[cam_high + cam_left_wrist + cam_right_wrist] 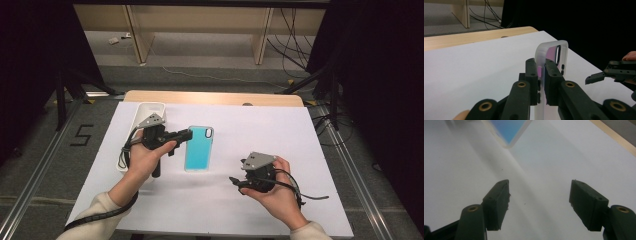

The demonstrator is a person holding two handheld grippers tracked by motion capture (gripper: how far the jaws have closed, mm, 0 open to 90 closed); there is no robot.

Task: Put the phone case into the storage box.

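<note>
Left gripper (186,134), left of centre in the high view, clamped on the long edge of the phone case (198,149); in the left gripper view the case (554,57) rises frosted and pinkish between the closed jaws, camera cut-out toward the top. Seen from above, a turquoise slab lying flat or nearly flat on the white sheet (280,135), middle of the frame; whether lifted clear of the sheet cannot be told. Right gripper (234,181) in the lower right of the high view, jaws spread wide with nothing between them, well apart from the case; in the right gripper view only a blue corner of the case (509,131) at the top edge, far beyond the parted jaws. White tray (147,111) at upper left, behind the left hand (145,160).

Judged step: case seized by one edge, right tool waiting to help. Likely next: a lift or a turn of the case, or a hand-over toward the lower right. Called for: a firm pinch on a thin, flexible rim, slow rotation to avoid slip, and an approach by the open tool onto the free long edge, clear of the camera cut-out.
</note>
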